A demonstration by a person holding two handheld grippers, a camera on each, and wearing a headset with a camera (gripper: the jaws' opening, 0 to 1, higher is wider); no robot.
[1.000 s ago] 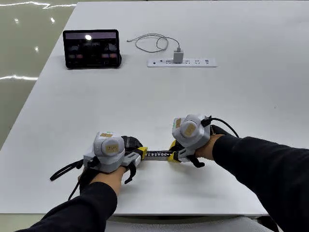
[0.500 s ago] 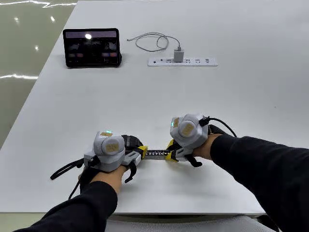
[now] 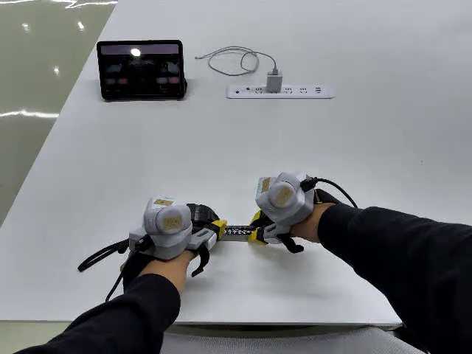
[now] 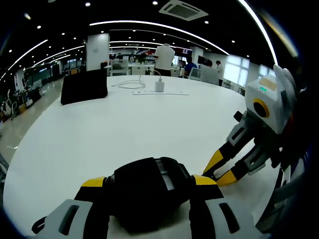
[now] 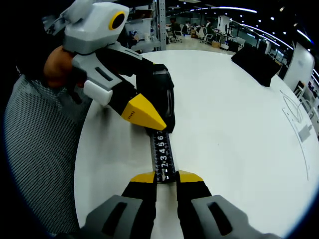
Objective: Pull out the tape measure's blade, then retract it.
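Two grippers low on counter, near front edge, in head view: left gripper and right gripper close together, short blade bridging them.

Left gripper view: my jaws clamp black tape measure case.

Right gripper view: my jaws pinch blade tip, case just beyond.

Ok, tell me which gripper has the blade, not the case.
The right gripper: its jaws pinch the blade at its end, whereas the left gripper clamps the black case.
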